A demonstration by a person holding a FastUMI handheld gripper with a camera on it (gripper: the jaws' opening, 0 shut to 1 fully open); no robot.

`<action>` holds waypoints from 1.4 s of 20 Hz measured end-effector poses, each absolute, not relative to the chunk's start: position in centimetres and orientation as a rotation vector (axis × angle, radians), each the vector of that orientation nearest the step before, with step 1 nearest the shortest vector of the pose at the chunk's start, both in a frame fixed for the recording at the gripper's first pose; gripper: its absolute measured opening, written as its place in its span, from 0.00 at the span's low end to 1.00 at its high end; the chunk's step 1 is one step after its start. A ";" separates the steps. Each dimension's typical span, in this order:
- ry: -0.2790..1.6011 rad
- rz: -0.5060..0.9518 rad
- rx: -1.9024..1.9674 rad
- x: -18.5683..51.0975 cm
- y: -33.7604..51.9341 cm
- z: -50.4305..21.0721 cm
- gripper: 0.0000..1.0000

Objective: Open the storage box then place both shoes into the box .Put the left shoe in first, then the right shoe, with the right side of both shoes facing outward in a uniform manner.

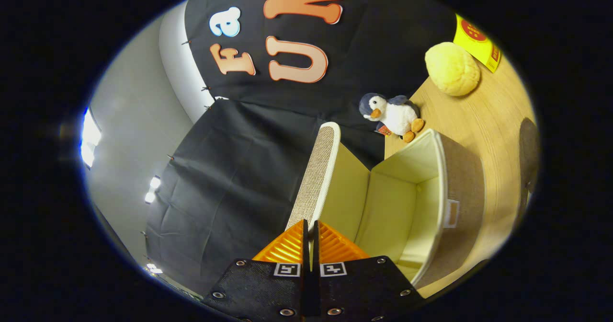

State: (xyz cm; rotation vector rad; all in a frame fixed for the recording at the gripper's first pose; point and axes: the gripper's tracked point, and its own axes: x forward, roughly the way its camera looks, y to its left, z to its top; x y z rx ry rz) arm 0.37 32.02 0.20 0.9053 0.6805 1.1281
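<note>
I have the claw (310, 233) clamped on the lid (317, 178) of the storage box (459, 178), lower centre, lid raised on edge, box right of centre on the tabletop (479, 116). Fabric-covered board: light, fairly stiff, thin edge grips well. Side tag unreadable

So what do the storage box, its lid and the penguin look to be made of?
Storage box: woven brownish fabric outside, smooth cream lining inside, probably over stiff board, since the walls stand straight. Lid: coarse beige weave with pale piping, pinched in the shut claw. Penguin: fuzzy plush. Table: wood-grain surface, perhaps laminate.
</note>
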 end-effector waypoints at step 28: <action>0.499 0.474 0.360 6.2 19.8 -5.9 0.98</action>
